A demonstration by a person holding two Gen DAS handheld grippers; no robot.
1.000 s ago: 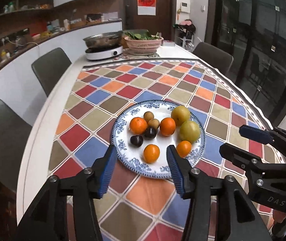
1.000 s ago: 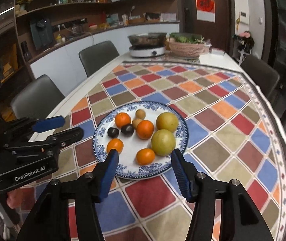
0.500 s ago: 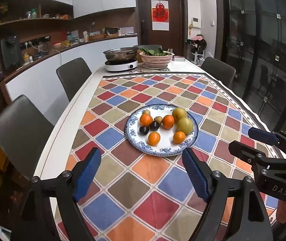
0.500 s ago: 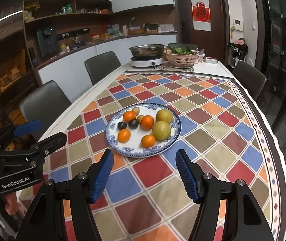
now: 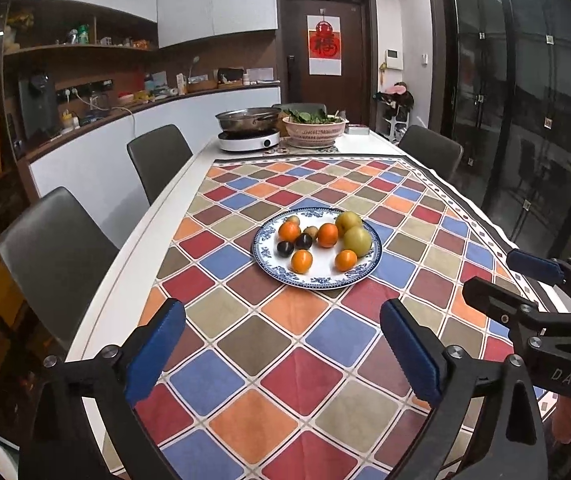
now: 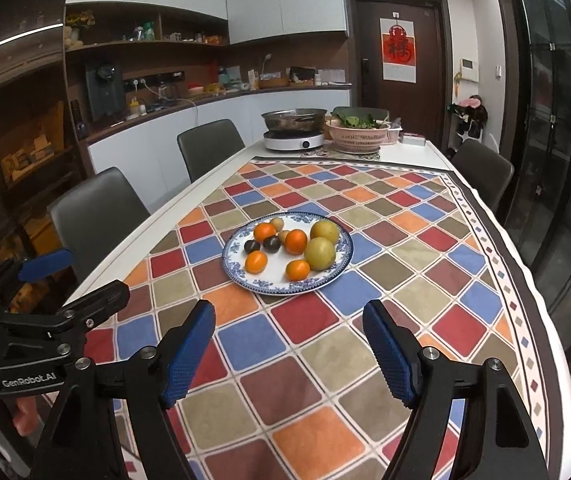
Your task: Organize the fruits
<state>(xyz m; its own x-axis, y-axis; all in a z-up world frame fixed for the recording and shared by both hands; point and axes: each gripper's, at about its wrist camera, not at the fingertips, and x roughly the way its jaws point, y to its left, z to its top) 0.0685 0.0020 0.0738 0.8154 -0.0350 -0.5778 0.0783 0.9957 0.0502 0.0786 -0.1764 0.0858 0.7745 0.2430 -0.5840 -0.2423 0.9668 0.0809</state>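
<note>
A blue-patterned white plate [image 5: 359, 276] [image 6: 337, 276] sits mid-table on the chequered cloth. On it lie several oranges [image 5: 327, 235] [image 6: 295, 241], two yellow-green pears [image 5: 357, 241] [image 6: 319, 253], two dark plums [image 5: 285, 248] [image 6: 251, 246] and small brown fruits [image 5: 311, 232] [image 6: 277, 224]. My left gripper [image 5: 281, 350] hovers well short of the plate, its jaws opening wide with nothing between them. Beside it, my right gripper [image 6: 289, 346] is also back from the plate, jaws opening, nothing between them. Each gripper shows at the edge of the other's view.
At the far end of the table stand a steel pan on an induction cooker [image 5: 248, 140] and a pink basket of greens [image 5: 312, 130]. Grey chairs [image 5: 57, 256] line the left side, one [image 5: 431, 152] the right. Glass doors run along the right.
Both grippers have drawn back and slightly up from the plate, which now looks smaller and farther. Both sets of jaws have spread wider; the fruits have not moved.
</note>
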